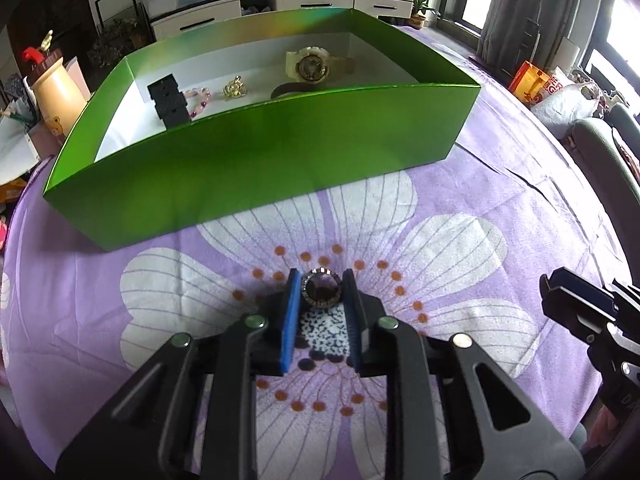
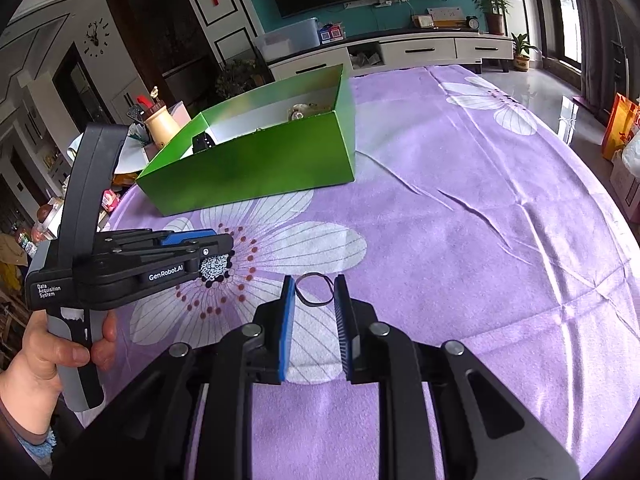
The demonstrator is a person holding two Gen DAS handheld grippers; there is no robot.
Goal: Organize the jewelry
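Note:
My left gripper (image 1: 321,280) is shut on a round studded ring (image 1: 321,289) with a black-and-white patterned piece below it, held low over the purple flowered cloth (image 1: 460,200). The green box (image 1: 256,152) stands ahead of it and holds a cream watch (image 1: 310,66), a gold trinket (image 1: 235,87), a pink bead bracelet (image 1: 199,98) and a black piece (image 1: 168,98). My right gripper (image 2: 315,286) is open, its fingers on either side of a thin dark band (image 2: 316,290) lying on the cloth. The left gripper (image 2: 212,258) also shows in the right wrist view.
The box (image 2: 256,168) sits at the far left of the cloth-covered table (image 2: 480,220). A beige jug (image 2: 160,122) and clutter stand beyond the table's left edge. A TV cabinet (image 2: 420,50) lines the back wall. Bags (image 1: 560,88) lie at the right.

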